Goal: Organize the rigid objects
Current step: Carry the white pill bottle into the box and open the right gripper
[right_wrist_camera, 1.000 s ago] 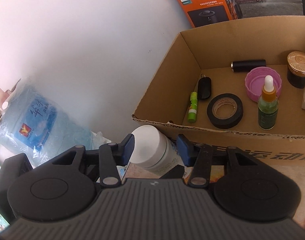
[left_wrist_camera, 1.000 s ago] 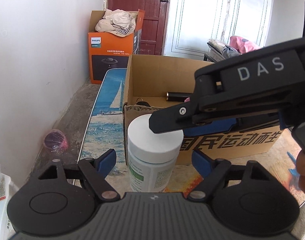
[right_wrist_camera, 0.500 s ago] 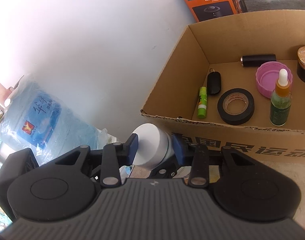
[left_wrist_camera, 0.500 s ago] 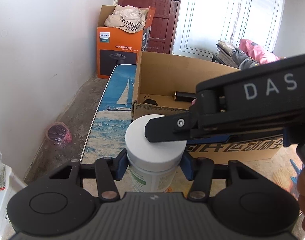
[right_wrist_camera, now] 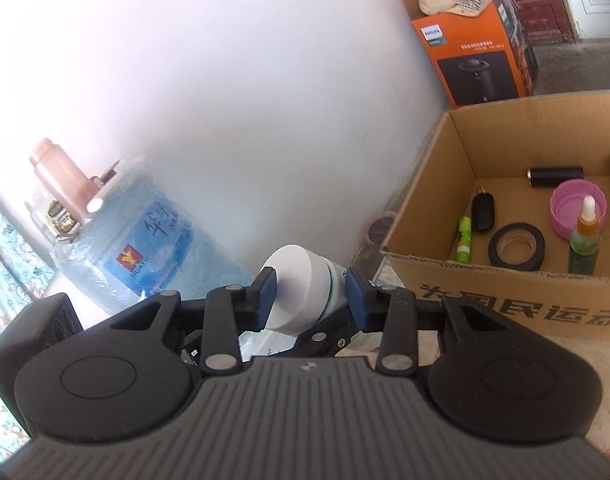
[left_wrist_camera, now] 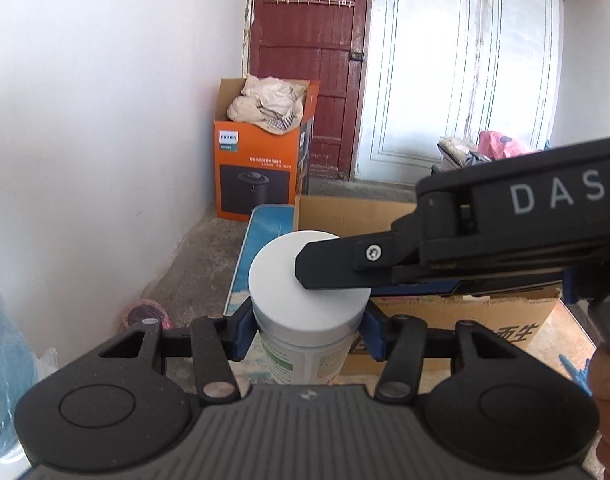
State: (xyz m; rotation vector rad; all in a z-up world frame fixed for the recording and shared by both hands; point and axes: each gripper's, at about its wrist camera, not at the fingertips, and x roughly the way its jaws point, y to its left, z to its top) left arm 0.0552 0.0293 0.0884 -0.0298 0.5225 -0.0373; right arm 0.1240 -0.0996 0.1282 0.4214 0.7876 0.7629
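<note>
Jar [left_wrist_camera: 305,316], white-lidded with a green-printed label, is held off the floor just in front of the cardboard box [right_wrist_camera: 505,308], gripped by both tongs. Its body is clamped by the left tongs [left_wrist_camera: 308,330], while its lid is pinched by the right tongs [right_wrist_camera: 310,294]. Inside the box lie a tape roll [right_wrist_camera: 516,246], a dropper bottle [right_wrist_camera: 584,240] and a pink lid [right_wrist_camera: 565,208].

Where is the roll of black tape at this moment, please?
In the right wrist view, the roll of black tape lies flat inside the cardboard box, between the green glue stick and the green dropper bottle.
</note>
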